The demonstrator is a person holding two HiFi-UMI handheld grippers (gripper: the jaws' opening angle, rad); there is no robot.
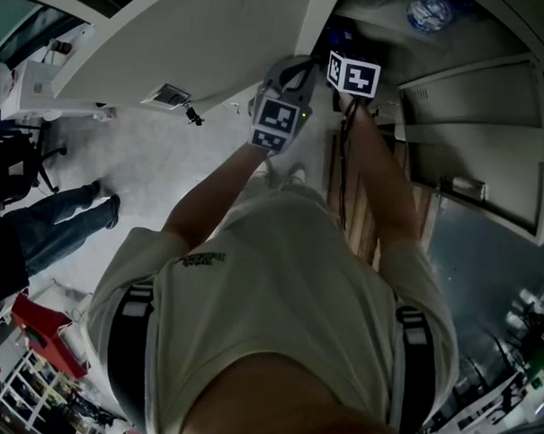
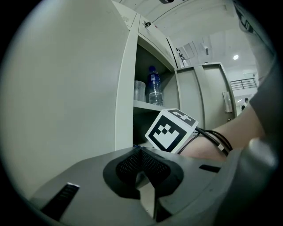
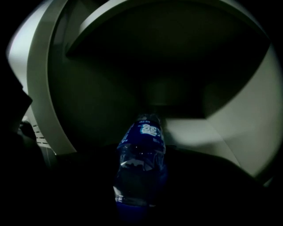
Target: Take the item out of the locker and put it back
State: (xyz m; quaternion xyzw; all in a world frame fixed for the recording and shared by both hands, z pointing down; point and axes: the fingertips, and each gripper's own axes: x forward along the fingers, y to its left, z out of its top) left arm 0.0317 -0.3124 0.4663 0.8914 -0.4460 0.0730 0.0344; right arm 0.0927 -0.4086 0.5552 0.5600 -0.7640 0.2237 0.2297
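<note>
Water bottle [image 3: 142,145] pinched between jaws of right gripper [image 3: 141,190], inside dark locker compartment [image 3: 212,128]. Left gripper [image 2: 143,176] pressed together, empty, beside open locker door [image 2: 66,88]. Reads as put-back step. Requires next: bottle seated on compartment floor, then jaws spread.

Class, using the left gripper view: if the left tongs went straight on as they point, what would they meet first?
Probably the right gripper's marker cube, just ahead and slightly off-centre; depth is unclear.
</note>
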